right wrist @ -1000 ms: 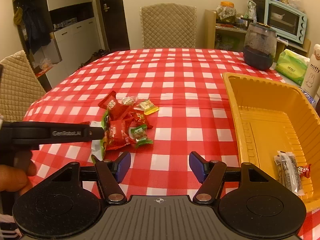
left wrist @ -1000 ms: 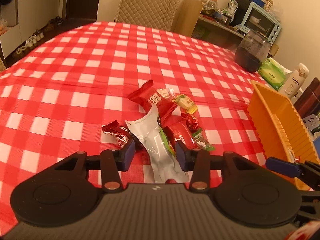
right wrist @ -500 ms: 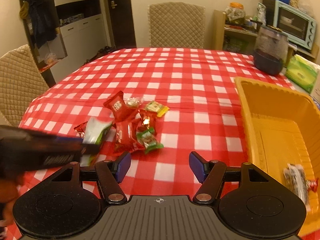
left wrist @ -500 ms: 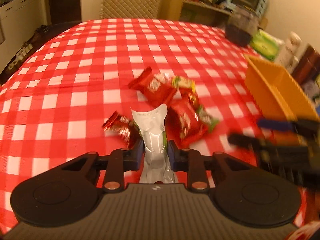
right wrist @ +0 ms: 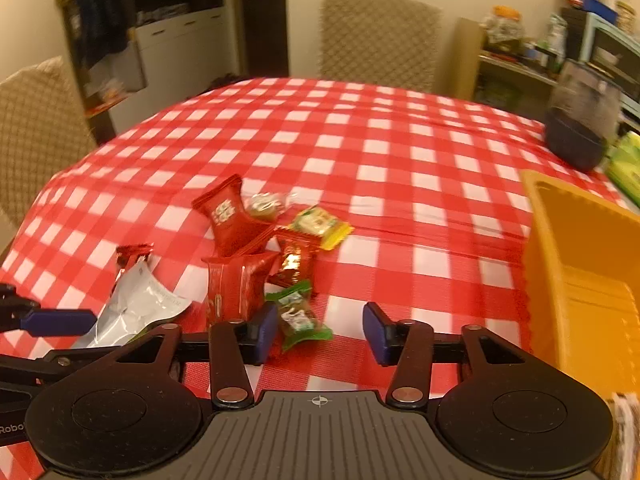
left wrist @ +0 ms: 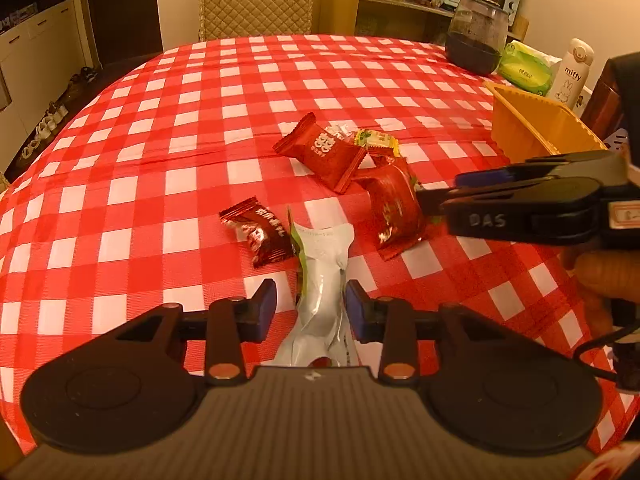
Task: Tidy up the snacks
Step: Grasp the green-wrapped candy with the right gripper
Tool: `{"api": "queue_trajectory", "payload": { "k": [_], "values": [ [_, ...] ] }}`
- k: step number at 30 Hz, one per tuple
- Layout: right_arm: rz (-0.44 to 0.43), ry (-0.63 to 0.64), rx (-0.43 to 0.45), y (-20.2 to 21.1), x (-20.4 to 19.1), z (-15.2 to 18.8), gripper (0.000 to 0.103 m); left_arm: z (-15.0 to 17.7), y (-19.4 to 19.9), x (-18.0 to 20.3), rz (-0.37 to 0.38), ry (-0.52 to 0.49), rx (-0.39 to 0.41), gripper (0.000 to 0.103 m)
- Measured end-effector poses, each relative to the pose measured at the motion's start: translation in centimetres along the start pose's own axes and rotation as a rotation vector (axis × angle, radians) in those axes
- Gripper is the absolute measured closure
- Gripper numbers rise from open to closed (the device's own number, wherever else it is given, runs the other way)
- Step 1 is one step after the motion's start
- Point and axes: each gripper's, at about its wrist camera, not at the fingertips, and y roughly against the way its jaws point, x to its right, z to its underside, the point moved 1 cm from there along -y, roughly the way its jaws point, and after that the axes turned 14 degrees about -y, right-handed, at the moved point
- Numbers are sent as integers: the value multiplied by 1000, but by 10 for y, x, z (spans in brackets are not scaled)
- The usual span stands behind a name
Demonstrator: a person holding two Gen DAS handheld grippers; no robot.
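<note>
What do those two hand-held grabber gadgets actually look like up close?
Each is matte black plastic with a ribbed body, two round discs and copper-coloured rivets. The left gripper and right gripper have blue fingertip pads. Seen side-on, the right one bears white "DAS" lettering and a black cable; bare fingers hold it.

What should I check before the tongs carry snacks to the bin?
1. Silver pouch sits between the left tongs: ok.
2. Left tongs squeeze the pouch tight: cannot tell; a gap shows beside one pad.
3. Right tongs are open: ok.
4. Green candy lies between the right tongs: ok, though close to one side.
5. Orange bin has room: ok.
</note>
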Motion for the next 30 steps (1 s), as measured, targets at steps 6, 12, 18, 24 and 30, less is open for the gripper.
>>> {"api": "queue_trajectory", "payload": {
  "k": [6,12,18,24,30],
  "values": [
    [-22,83,-11,-11,-8,6,78,-1,-3,12,-34,-55,26,65],
    [4,53,-6,0,-5,8,81,-3,-5,25,-49,-119,49,58],
    [20,-15,-9,18,2,14,81,-2,-14,34,-81,-174,28,69],
    [19,-64,-6,39,3,24,81,1,-4,32,-75,-121,13,80],
    [26,-99,9,66,1,30,81,5,24,34,-57,-22,15,80]
  ]
}}
